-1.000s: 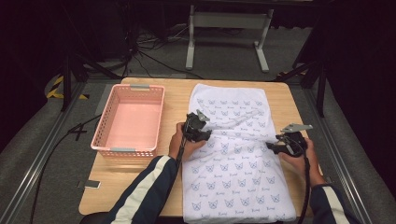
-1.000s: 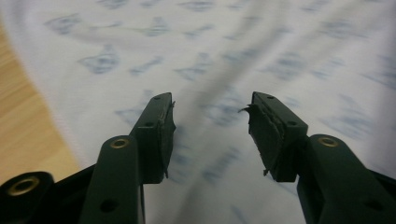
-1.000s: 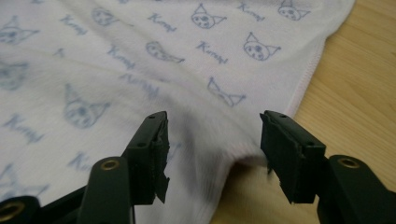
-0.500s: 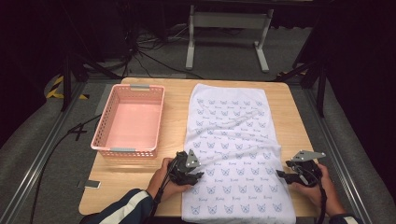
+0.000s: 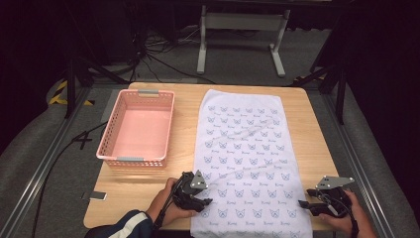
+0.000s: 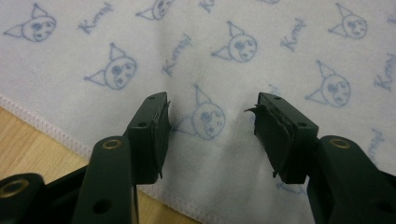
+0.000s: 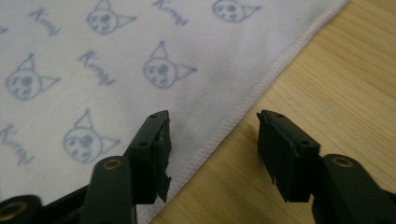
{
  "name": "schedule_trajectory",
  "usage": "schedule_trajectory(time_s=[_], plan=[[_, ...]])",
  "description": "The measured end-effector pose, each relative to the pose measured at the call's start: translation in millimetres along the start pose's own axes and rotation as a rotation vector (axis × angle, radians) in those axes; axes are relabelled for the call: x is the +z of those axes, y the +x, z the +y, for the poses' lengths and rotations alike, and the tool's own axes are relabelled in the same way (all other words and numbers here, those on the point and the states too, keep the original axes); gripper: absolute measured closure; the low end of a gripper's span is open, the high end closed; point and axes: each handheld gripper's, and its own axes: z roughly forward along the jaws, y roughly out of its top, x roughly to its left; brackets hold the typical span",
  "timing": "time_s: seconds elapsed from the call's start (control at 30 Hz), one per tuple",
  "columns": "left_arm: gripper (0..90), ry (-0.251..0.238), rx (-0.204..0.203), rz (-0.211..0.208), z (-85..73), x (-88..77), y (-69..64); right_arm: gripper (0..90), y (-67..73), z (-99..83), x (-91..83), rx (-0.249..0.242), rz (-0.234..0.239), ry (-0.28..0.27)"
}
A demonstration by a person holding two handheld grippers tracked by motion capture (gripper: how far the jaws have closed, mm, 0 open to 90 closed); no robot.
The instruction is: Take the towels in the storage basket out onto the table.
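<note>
From the high view, the towel lies flat on the table, still unfolded. Both grippers sit at its near corners.

The left gripper, jaws just widened, hangs half open over cloth, holding nothing.

The right gripper, jaws just narrowed, straddles the hem, probably not pinching yet.

- towel: white, printed with blue cat faces and script
- basket: pink
- table: light wood
- jaws: black
</note>
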Motion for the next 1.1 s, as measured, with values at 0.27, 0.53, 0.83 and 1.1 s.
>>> schedule_trajectory(time_s=[0.27, 0.53, 0.83, 1.1], plan=[[35.2, -0.11, -0.083, 0.122, 39.0, 20.7, 37.7, 52.5, -23.6, 58.3, 25.6, -0.058, -0.044, -0.181], [35.2, -0.098, -0.093, 0.1, 34.4, 40.0, 50.1, 59.6, -31.4, 74.9, 63.5, -0.06, 0.043, -0.164], [35.0, -0.065, -0.03, 0.048, 22.1, 29.1, 23.3, 59.9, -15.5, 48.9, 45.9, -0.06, 0.061, -0.155], [34.7, -0.084, -0.037, -0.007, 29.5, 14.3, 18.9, 55.7, 0.5, 34.0, 29.4, -0.079, 0.099, -0.11]])
